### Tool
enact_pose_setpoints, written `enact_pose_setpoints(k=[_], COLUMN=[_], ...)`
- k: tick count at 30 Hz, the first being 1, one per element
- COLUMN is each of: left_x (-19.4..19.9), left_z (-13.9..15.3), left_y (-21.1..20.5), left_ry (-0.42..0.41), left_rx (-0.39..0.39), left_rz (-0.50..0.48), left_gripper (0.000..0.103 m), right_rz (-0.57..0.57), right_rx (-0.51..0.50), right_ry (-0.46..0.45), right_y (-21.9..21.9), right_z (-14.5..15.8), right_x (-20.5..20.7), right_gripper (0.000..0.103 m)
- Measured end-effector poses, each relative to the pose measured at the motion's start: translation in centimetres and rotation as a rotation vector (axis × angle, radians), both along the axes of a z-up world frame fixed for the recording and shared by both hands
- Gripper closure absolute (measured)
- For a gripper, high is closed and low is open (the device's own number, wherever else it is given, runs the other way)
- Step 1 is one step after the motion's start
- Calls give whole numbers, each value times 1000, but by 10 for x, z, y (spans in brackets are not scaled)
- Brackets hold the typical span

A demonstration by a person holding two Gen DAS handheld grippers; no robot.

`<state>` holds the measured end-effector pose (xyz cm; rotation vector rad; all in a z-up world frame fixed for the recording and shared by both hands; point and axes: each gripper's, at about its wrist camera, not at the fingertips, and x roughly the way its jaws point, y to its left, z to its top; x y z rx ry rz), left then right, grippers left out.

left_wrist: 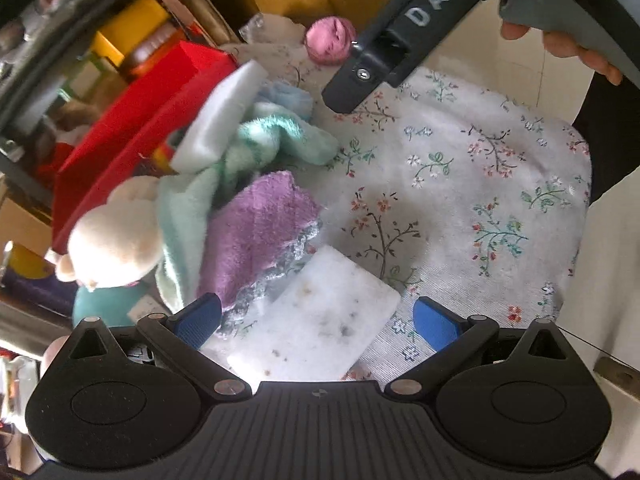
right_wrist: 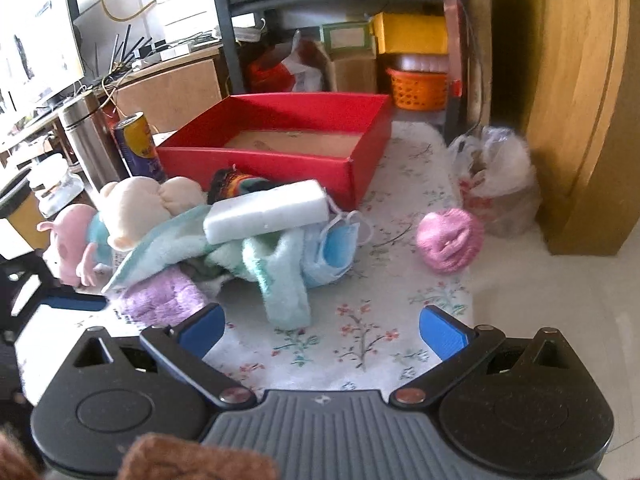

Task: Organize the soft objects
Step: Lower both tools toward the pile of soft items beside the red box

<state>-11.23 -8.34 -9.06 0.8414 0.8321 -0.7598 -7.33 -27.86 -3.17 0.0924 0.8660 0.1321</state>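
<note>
**Soft Things Piled by the Red Box**

Over the flowery cloth [left_wrist: 460, 184], the left gripper [left_wrist: 316, 322] is open wide, with a flat white sponge [left_wrist: 316, 320] lying between its blue fingers. A purple towel [left_wrist: 256, 232] touches the sponge.

From the right side, the right gripper [right_wrist: 322, 328] is wide and holds nothing. Beyond it, the soft pile leans by the red box [right_wrist: 280, 160]. A pink yarn ball [right_wrist: 450, 238] sits apart.

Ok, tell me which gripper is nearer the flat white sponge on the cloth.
Left. The left gripper is open right over the sponge; the right gripper hangs open above bare cloth.
</note>
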Motion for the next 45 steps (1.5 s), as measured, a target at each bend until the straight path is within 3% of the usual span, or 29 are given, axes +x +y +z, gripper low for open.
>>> enact_pose_setpoints(k=[7,12,21,24,26,28,29,34,36,37,39,40,41,42,45], left_x=[9,15,-2,-9,-10,-7,-5,16,21,21,17,15,14,15,22], left_z=[-20,-20,-7,1,7,12,15,18,22,23,29,31,31,32,22], left_y=[-8,-5,-8,-1,6,15,21,56,65,63,56,50,47,44,31], left_ry=[99,140,86,94,117,149,167,224,255,270,235,210,185,171,254], left_rx=[59,37,52,16,-26,-77,-105,-212,-254,-272,-272,-249,-252,-260,-263], left_rz=[-37,45,237,278,320,371,406,585,599,564,498,466,449,446,469], left_gripper=[5,7,38,54,70,77,97,100,98,90,56,20,14,16,15], right_rz=[-9,-7,-21,-21,-25,-50,-66,-197,-232,-243,-253,-251,-244,-232,-186], right_rx=[15,23,49,40,43,48,50,85,90,90,98,110,120,125,110], right_ry=[22,21,31,16,-1,-18,-24,-12,1,9,20,26,32,37,38], right_y=[-3,-2,-4,-3,-4,-11,-15,-47,-54,-56,-58,-58,-58,-56,-48], right_z=[-5,-4,-2,1,5,10,11,9,6,5,3,3,2,2,2], right_x=[6,6,7,7,8,9,10,15,16,17,19,20,20,20,19], right_gripper=[24,24,24,24,25,25,25,25,25,25,25,25,25,25,24])
